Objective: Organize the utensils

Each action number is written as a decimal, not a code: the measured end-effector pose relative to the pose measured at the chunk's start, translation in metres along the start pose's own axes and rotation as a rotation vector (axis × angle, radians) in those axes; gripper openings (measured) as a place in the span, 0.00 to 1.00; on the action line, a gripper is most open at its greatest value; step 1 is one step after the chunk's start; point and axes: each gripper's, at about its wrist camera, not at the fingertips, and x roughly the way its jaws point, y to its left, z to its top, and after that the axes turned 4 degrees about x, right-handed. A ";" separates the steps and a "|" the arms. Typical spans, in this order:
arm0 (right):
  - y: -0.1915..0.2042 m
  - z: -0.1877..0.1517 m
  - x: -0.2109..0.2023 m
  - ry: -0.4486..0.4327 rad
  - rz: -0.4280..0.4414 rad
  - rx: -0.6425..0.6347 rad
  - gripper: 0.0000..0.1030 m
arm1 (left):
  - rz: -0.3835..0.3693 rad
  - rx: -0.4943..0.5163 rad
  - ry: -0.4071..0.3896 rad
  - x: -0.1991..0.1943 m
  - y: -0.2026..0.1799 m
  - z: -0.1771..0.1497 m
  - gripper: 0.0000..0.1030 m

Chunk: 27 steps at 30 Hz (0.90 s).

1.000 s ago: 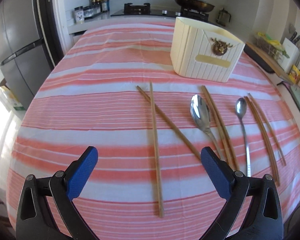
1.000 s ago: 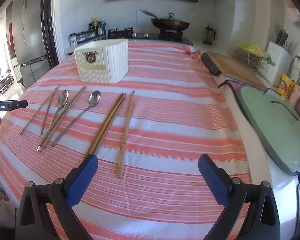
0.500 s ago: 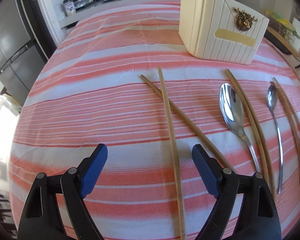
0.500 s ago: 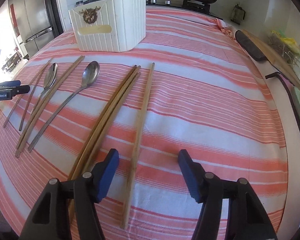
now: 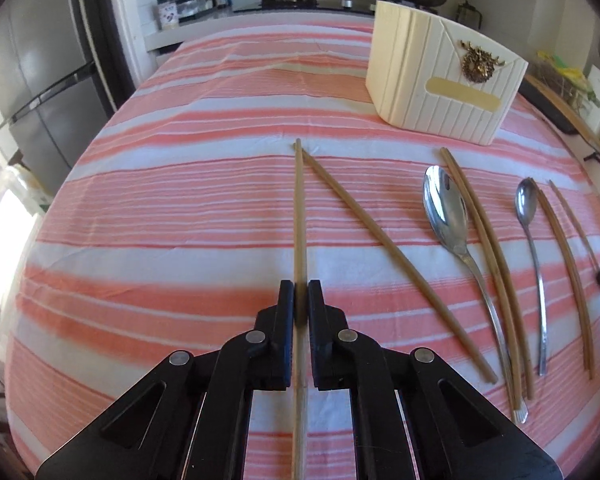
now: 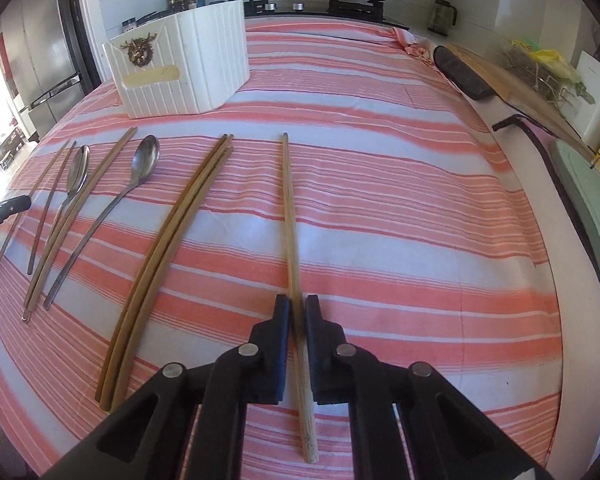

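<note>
Your left gripper [image 5: 300, 298] pinched one chopstick [image 5: 299, 208]; your right gripper [image 6: 297, 314] pinched another [image 6: 290, 216]; both shafts ran lengthwise toward the far holder [image 5: 440, 80].

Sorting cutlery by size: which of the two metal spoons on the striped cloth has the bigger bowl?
The wide-bowled steel spoon, lying nearer the left claw; the slim long-handled steel spoon farther right has a smaller bowl.

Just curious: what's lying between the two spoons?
A pair of chopsticks lies between the big spoon and the slim spoon, clearest in the left wrist view.
</note>
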 end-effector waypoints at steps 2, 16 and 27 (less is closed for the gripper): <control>-0.011 -0.008 -0.005 0.007 -0.019 0.027 0.08 | -0.002 -0.039 0.000 -0.008 0.010 -0.010 0.05; -0.040 -0.025 -0.016 0.081 -0.004 0.030 0.35 | 0.027 0.024 0.051 0.004 0.030 -0.018 0.77; -0.031 0.025 0.015 0.200 0.048 -0.081 0.37 | -0.026 0.082 0.172 0.032 0.035 0.028 0.61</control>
